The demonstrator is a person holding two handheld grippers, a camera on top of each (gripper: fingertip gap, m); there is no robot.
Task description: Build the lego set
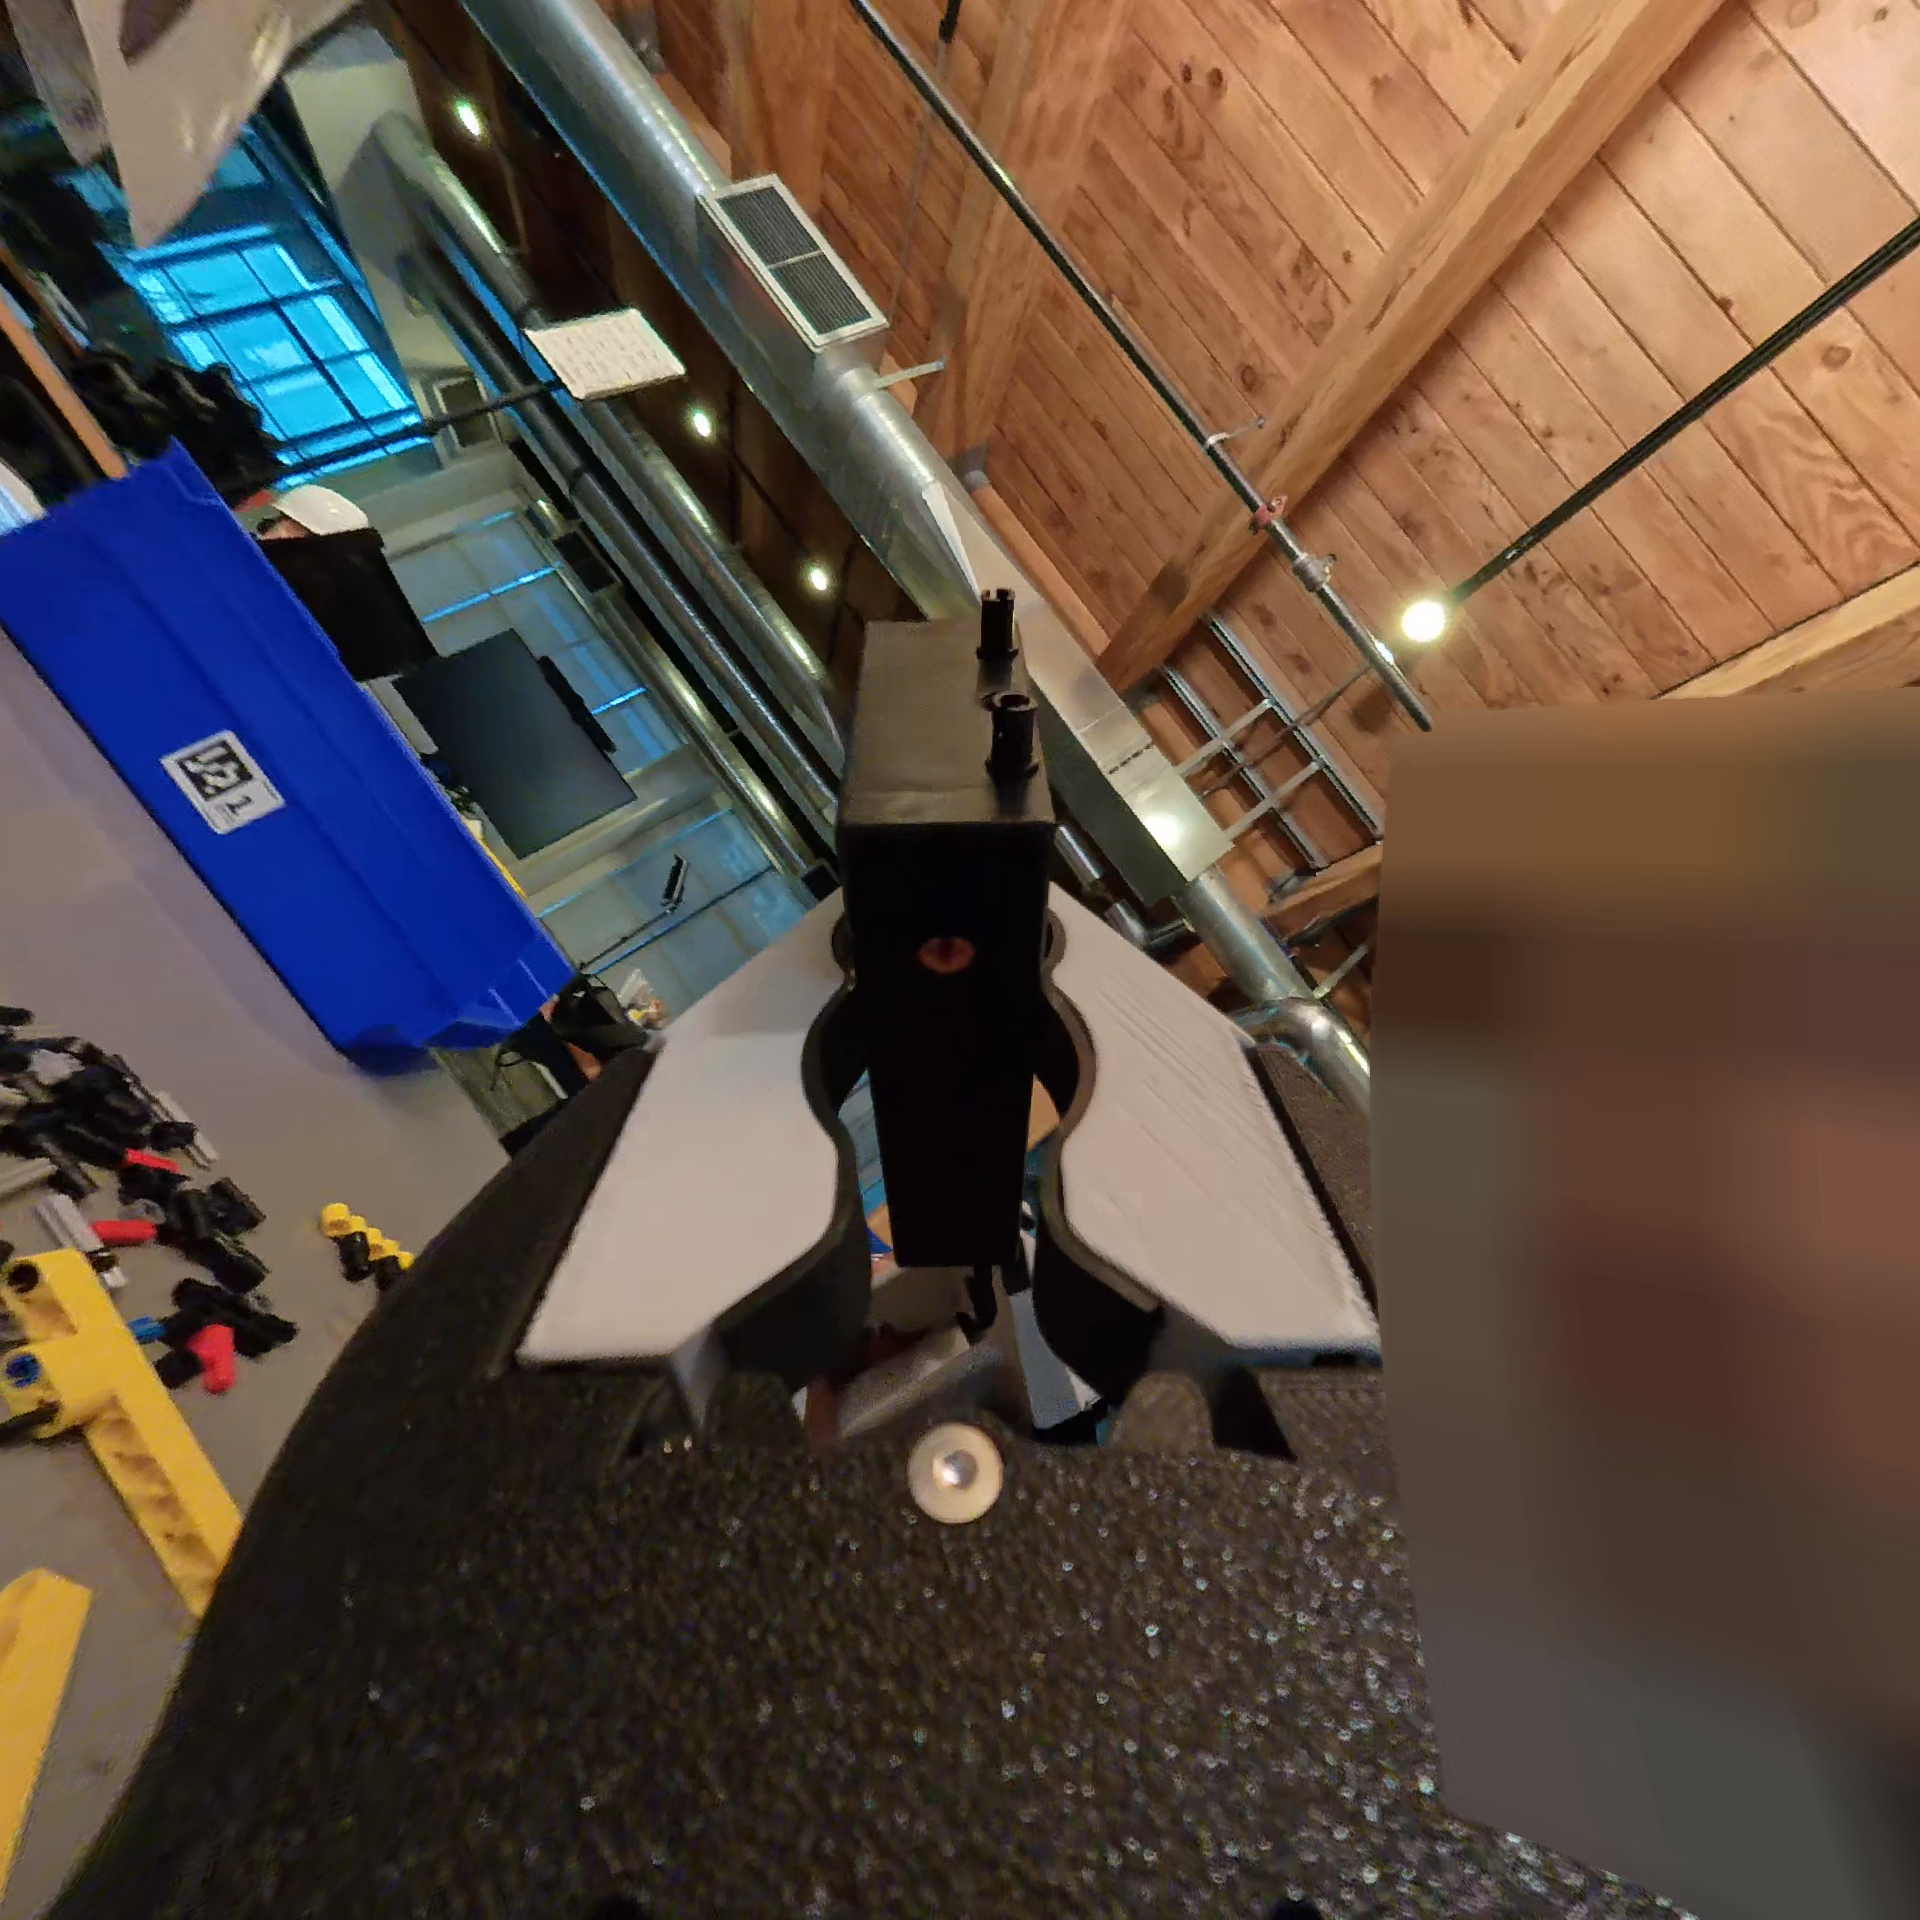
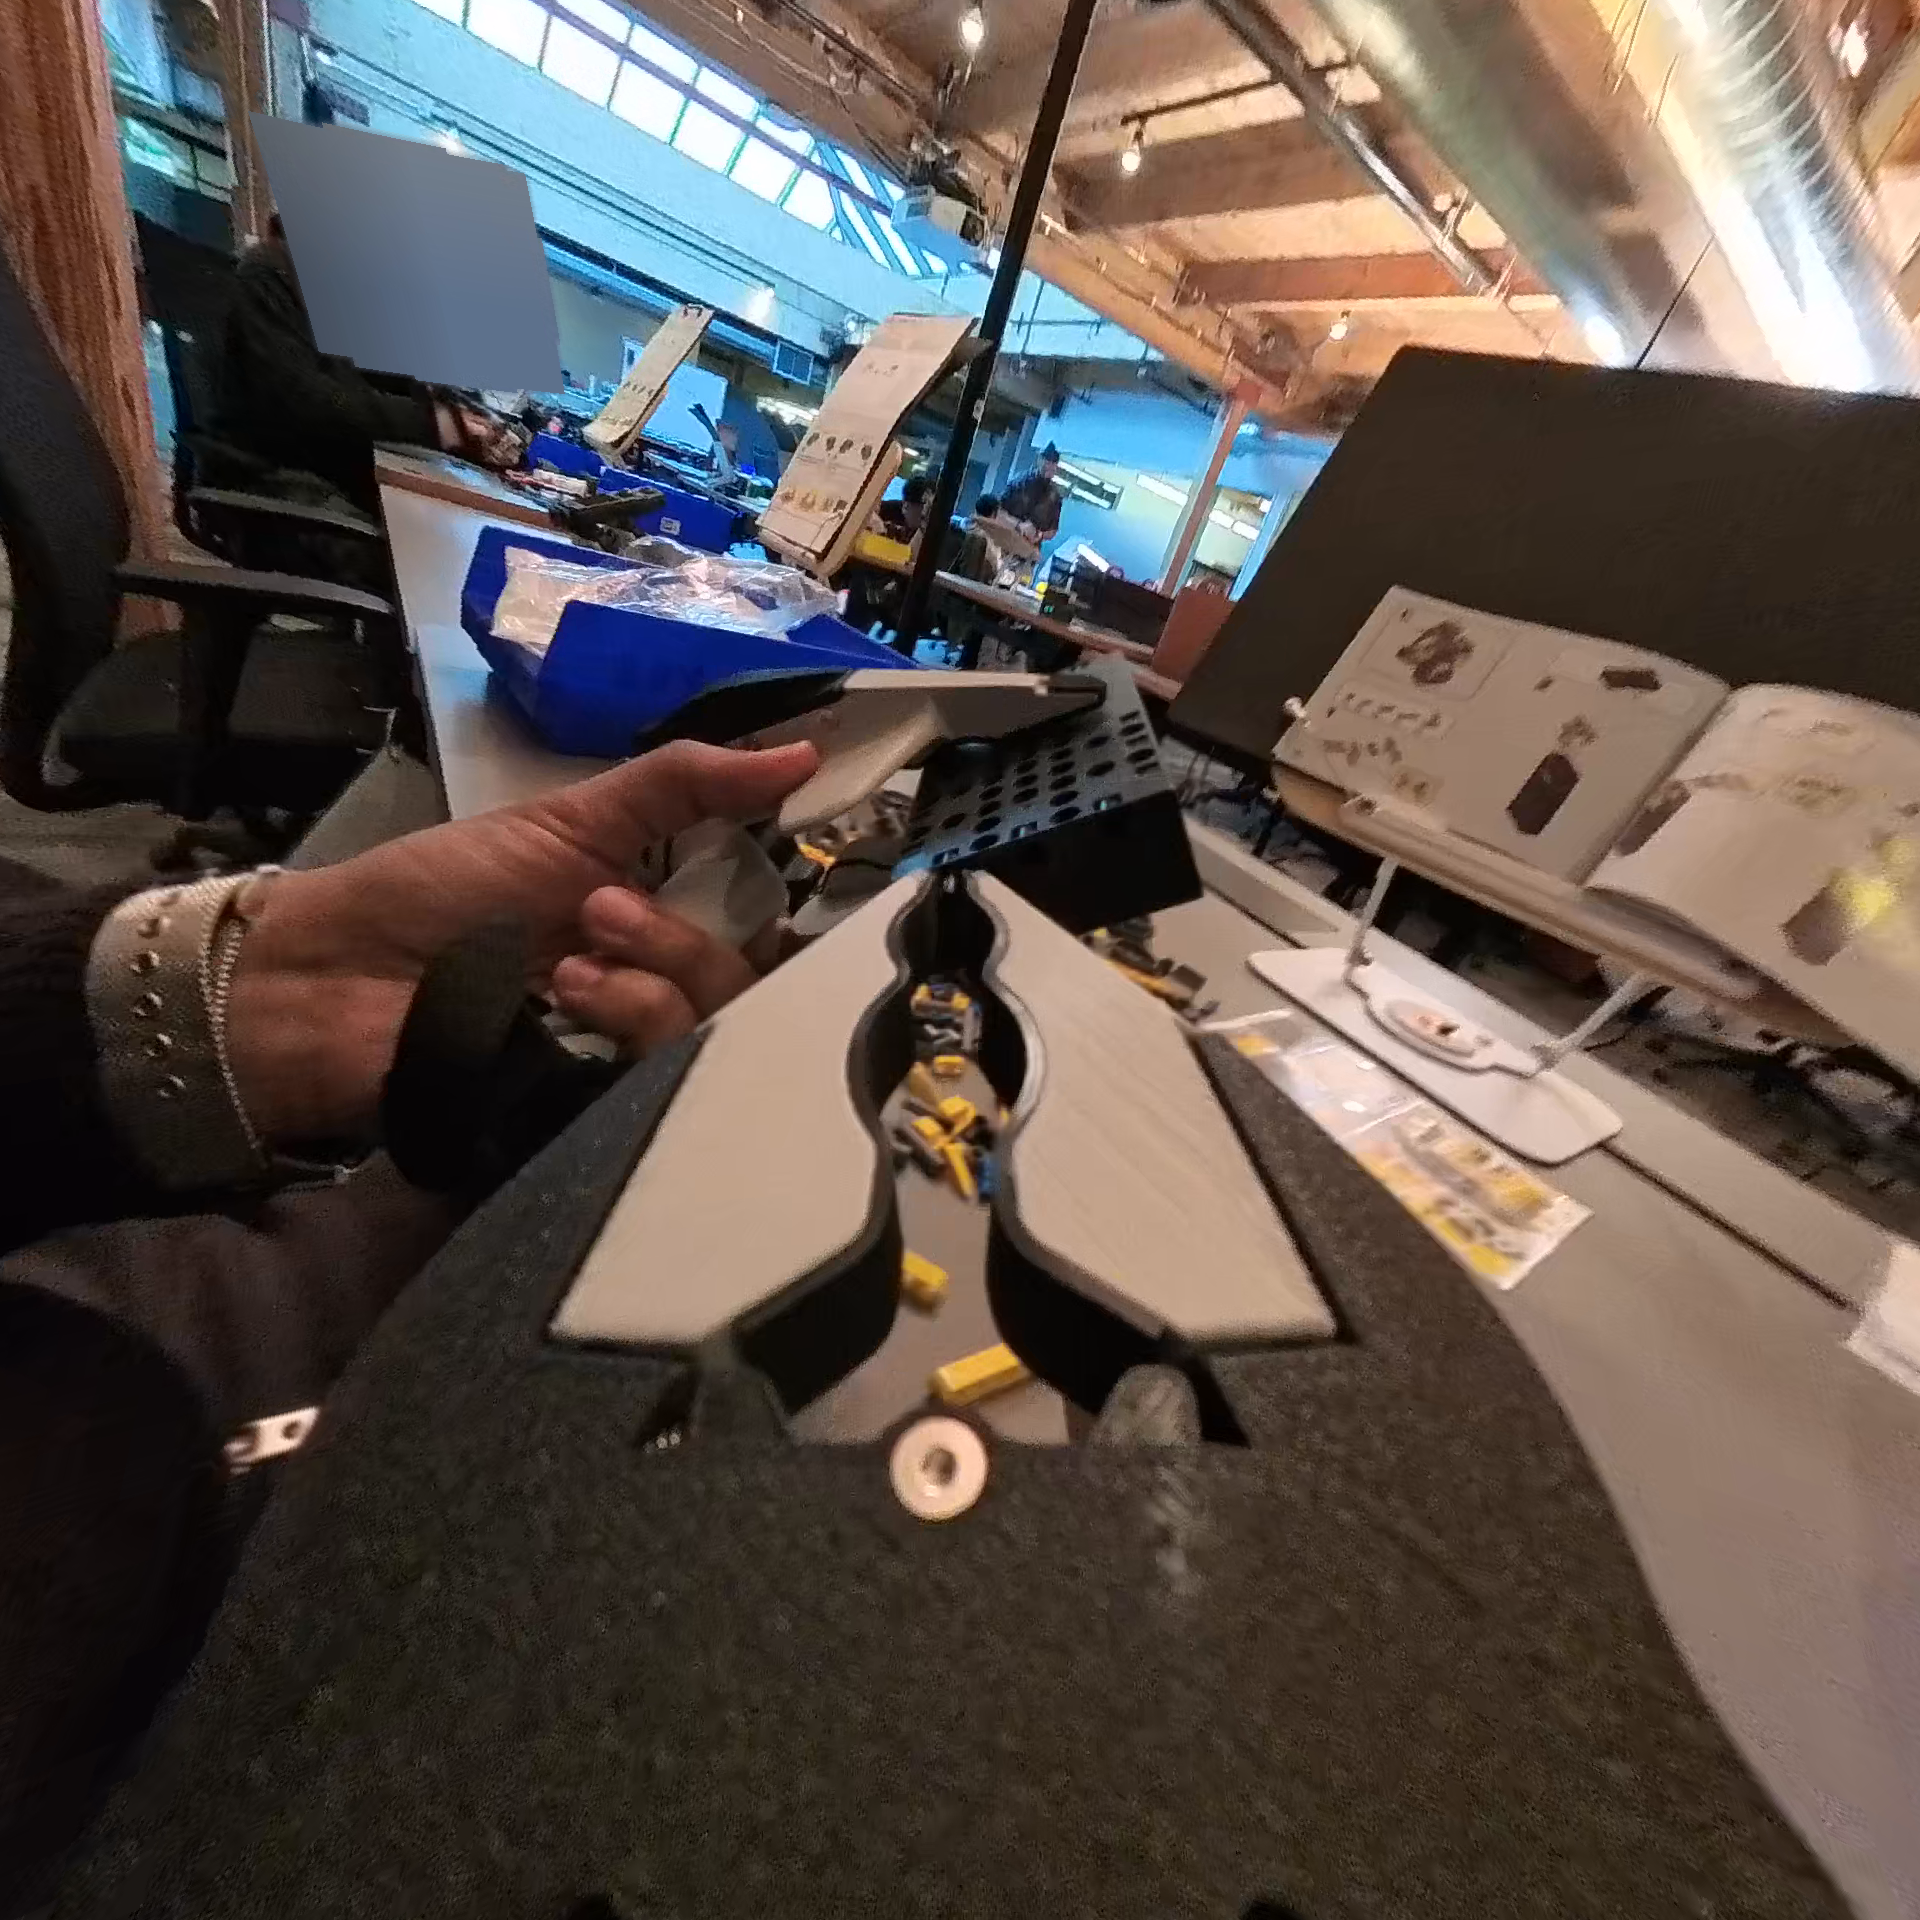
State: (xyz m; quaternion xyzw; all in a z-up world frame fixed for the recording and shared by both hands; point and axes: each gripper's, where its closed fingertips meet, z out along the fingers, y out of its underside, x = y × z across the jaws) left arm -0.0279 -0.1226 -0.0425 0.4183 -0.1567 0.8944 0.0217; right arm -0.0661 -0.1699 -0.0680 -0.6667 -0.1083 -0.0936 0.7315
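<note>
Clamping black perforated block [image 1: 940, 997] edgewise, left gripper [image 1: 945, 1049] shut on it; stiff, light plastic, pins fragile. Right gripper [image 2: 961, 914] near-closed beneath, grip unclear.

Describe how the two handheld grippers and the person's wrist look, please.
Both the left gripper and the right gripper have a speckled black body, pale grey fingers with wavy black-lined inner edges, and a silver screw. The hand wears a dark sleeve and studded grey wristband.
</note>
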